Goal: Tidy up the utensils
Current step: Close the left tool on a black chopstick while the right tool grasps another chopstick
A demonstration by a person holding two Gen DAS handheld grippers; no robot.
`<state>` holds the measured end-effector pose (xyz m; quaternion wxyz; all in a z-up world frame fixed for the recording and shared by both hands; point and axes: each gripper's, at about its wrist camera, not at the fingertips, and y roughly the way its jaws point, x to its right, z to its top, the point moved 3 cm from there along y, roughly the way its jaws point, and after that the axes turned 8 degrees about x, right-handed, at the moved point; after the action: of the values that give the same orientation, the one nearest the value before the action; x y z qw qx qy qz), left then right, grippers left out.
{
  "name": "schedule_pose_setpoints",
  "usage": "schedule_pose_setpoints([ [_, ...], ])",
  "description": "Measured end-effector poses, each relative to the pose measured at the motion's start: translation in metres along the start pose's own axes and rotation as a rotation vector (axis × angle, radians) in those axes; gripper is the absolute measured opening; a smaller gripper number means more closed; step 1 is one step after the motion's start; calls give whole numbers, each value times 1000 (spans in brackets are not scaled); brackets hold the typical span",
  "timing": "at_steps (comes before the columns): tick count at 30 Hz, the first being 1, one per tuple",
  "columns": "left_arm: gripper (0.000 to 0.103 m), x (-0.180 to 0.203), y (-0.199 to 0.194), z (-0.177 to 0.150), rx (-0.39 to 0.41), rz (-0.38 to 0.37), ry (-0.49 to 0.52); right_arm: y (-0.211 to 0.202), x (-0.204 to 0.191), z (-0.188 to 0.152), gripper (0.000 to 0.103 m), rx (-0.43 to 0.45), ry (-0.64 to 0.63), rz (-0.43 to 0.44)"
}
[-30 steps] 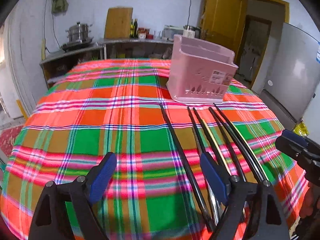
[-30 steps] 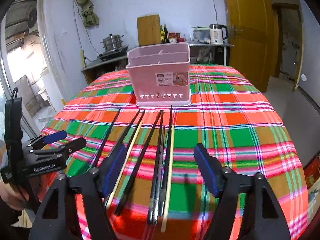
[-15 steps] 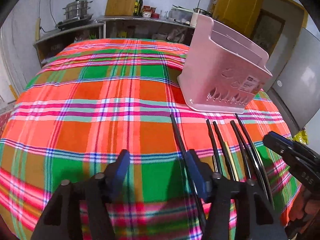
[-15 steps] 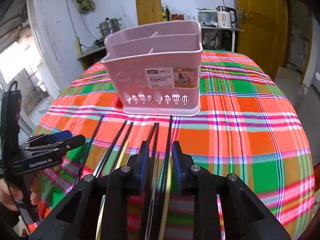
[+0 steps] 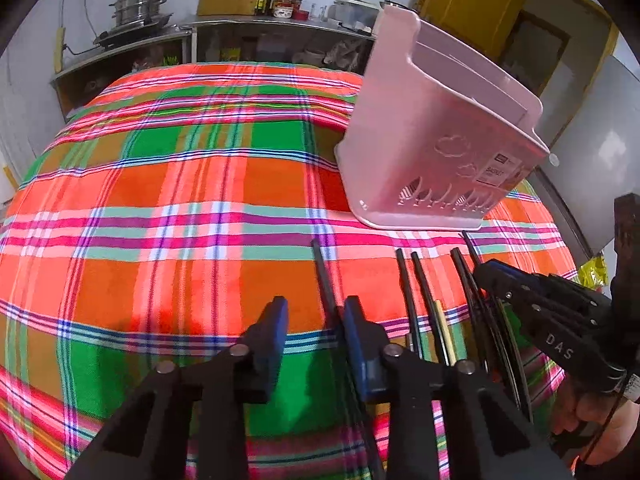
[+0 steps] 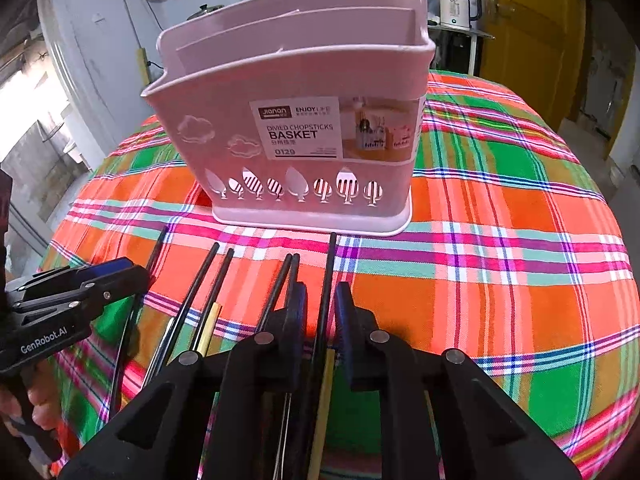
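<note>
Pink plastic divided chopstick basket [image 6: 296,120] stood upright on the surface under a plaid cloth of orange, green and pink [image 5: 160,200]; its printed label faced the right wrist camera. Row of long black chopsticks lay on the cloth just in front of the basket's base, tips pointing toward it, a couple of pale yellow-handled ones among them.

Right gripper [image 6: 320,312]: blue-padded jaws were partly closed, narrow gap, with one black chopstick [image 6: 326,280] running straight up between them. Pads stood just beside the stick on either side; contact could not be confirmed, so grip state could not be told. A pair of black chopsticks [image 6: 280,284] lay just outside its left pad.

Left gripper [image 5: 314,328]: jaws released, moderate gap. Leftmost black chopstick [image 5: 324,280] lay just inside the right pad, close against it, the rest of the gap showing bare cloth. Remaining sticks [image 5: 420,300] lay further right, beyond that pad.

Each gripper was visible in the other's view, flanking the row of chopsticks.

Background: steel steamer pot [image 5: 138,4] on a counter, white electric kettle [image 6: 456,6], yellow door [image 6: 528,28]
</note>
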<state>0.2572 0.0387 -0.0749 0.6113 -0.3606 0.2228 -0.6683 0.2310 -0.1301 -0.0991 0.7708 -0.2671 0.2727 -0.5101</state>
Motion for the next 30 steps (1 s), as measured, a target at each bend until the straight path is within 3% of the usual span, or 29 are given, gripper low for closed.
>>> schedule_pose_setpoints([
  [7,26,15,7,3,-12,52,87,8,5,10,6,-21,-3,-11],
  [10,9,15,9,5,-14,68,94,11,3,16,6,-26,3,-7],
  [16,8,10,2,14,-1,13,43,0,1,22,6,1,21,16],
  [30,5,22,-89,57,151,-67,72,-81,-14,62,3,171,-4,48],
])
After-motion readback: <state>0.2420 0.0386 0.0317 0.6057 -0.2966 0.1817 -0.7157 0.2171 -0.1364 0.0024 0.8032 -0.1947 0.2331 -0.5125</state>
